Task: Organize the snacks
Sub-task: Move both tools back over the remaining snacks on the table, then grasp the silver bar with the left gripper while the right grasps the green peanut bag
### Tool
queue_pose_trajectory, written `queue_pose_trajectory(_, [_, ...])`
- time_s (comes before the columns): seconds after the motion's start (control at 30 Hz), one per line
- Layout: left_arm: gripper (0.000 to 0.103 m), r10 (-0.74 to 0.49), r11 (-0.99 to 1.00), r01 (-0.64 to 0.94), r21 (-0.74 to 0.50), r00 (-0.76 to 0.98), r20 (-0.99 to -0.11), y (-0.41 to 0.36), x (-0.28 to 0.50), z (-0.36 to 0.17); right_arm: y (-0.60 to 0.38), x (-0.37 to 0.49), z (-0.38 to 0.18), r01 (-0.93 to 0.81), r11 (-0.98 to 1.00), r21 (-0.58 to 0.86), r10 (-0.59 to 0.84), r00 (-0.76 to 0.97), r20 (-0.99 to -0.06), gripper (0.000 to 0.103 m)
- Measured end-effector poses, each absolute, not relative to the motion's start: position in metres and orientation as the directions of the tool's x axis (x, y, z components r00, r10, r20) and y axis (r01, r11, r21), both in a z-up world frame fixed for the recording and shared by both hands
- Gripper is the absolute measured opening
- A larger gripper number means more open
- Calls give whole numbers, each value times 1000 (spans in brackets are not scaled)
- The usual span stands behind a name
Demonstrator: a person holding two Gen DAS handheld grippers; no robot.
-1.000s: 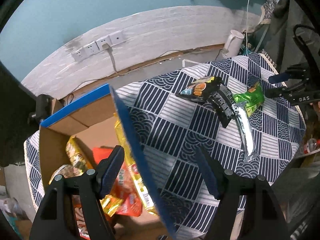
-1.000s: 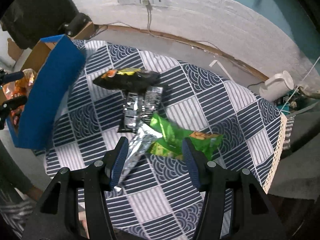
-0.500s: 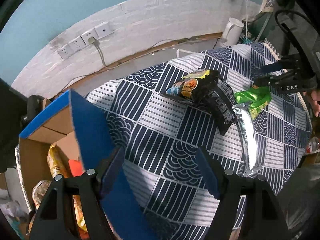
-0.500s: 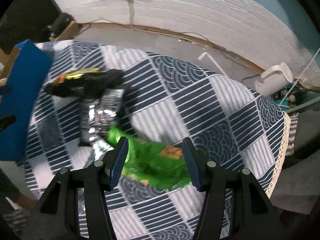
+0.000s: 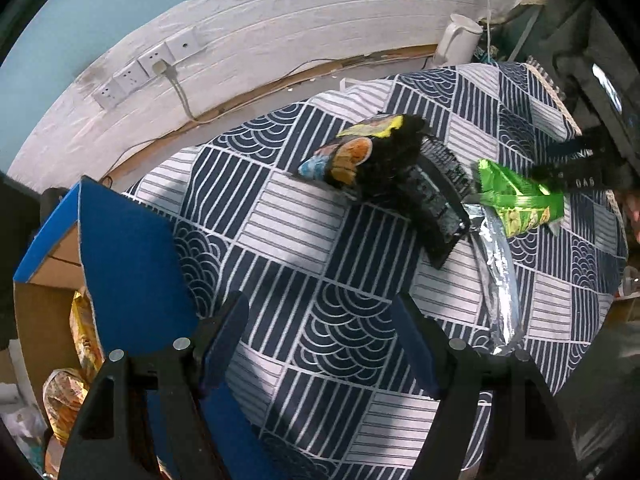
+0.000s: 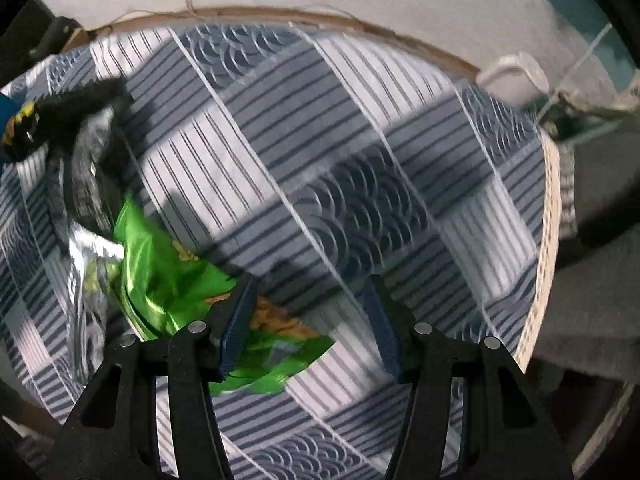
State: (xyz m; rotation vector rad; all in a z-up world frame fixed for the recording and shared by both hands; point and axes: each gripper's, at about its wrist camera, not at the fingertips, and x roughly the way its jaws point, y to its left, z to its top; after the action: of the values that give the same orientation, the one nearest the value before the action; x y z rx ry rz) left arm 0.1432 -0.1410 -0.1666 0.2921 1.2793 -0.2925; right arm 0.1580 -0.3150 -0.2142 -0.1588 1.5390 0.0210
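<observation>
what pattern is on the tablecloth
Navy and white patchwork squares of stripes and wave-like arcs on the tablecloth; clearest in the left wrist view.

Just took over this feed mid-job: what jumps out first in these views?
The bright green snack bag lies on the checked tablecloth with the right gripper open right over its end. Beside it lies a heap of black and silver packets. At the left edge, a blue-flapped cardboard box already holds snacks.

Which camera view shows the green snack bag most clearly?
The left wrist view: the green snack bag is sharp and almost whole there, beside the silver packet. In the right wrist view it is blurred, and the right hand-held gripper partly hides it.
</observation>
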Motion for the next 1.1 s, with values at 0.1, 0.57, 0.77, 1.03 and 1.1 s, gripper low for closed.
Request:
queue_pose_trajectory(0.1, [75,-58,920,387,52,266,-962,-148,139,-163,-323,140,-216,-85,993,-83,-83,2,-997,55])
queue_pose_trajectory(0.57, [75,-63,908,417,49,252,-966,-165,120,-161,-340,76,-186,-9,999,49,49,95,-994,62])
queue_pose_trajectory(0.77, [77,-65,904,427,39,227,-972,-171,112,-172,-302,75,-178,-115,984,137,153,138,-979,66])
queue_pose_trajectory(1.03, [77,-62,901,433,35,207,-976,-180,110,-182,-262,102,-205,-194,973,126,145,88,-986,66])
queue_pose_trajectory(1.1, [77,-60,900,435,37,206,-977,-183,111,-183,-260,105,-214,-190,974,126,143,78,-987,66])
